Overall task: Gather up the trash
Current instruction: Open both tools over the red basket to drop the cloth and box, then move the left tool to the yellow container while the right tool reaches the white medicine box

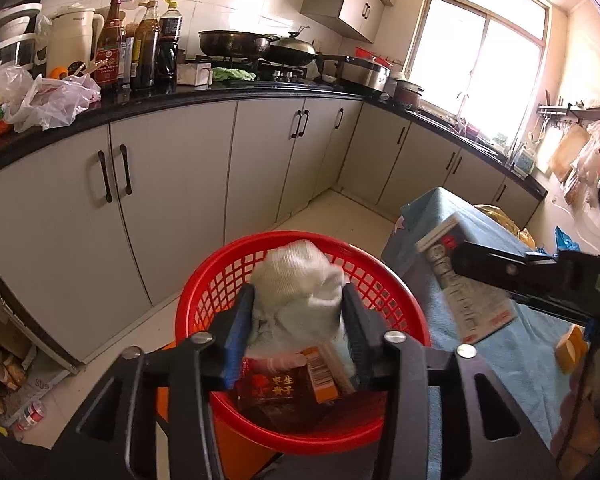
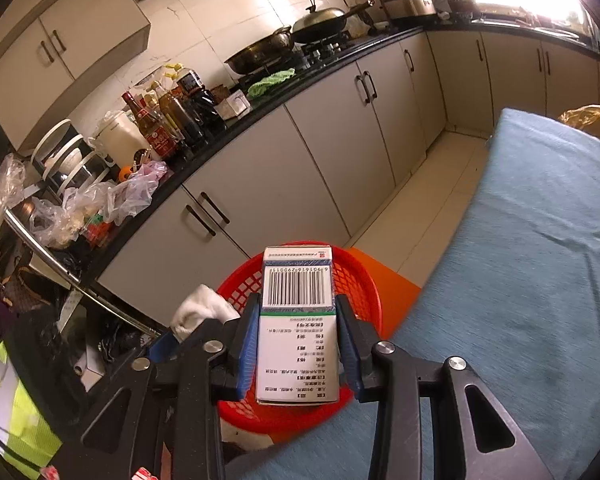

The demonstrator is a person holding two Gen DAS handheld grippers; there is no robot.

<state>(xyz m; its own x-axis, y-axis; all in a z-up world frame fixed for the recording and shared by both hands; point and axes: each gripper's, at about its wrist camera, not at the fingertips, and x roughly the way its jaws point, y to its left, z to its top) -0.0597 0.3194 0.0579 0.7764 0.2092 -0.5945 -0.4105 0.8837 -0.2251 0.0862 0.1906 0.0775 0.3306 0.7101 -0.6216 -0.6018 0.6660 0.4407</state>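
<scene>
A red mesh basket (image 1: 196, 300) (image 2: 366, 280) stands on an orange stool (image 2: 384, 276) beside the table. Over it my left gripper (image 1: 299, 292) has a rolled white sock (image 1: 300, 280) (image 2: 200, 310) between its fingers. The sock looks blurred and loose, and the pads do not seem to press on it. My right gripper (image 2: 297, 298) (image 1: 472, 264) has a white medicine box (image 2: 296, 320) (image 1: 472, 296) with a barcode between its pads, with slim gaps at the sides. A red packet (image 1: 270, 386) and an orange carton (image 1: 320, 376) lie inside the basket.
A table under a blue cloth (image 1: 500, 352) (image 2: 540, 240) runs along the right. A yellow bag (image 2: 592, 120) sits at its far end. Grey cabinets (image 1: 180, 184) under a black counter (image 1: 220, 96) with bottles, pans and plastic bags line the left. Pale tiled floor (image 1: 340, 216) lies between.
</scene>
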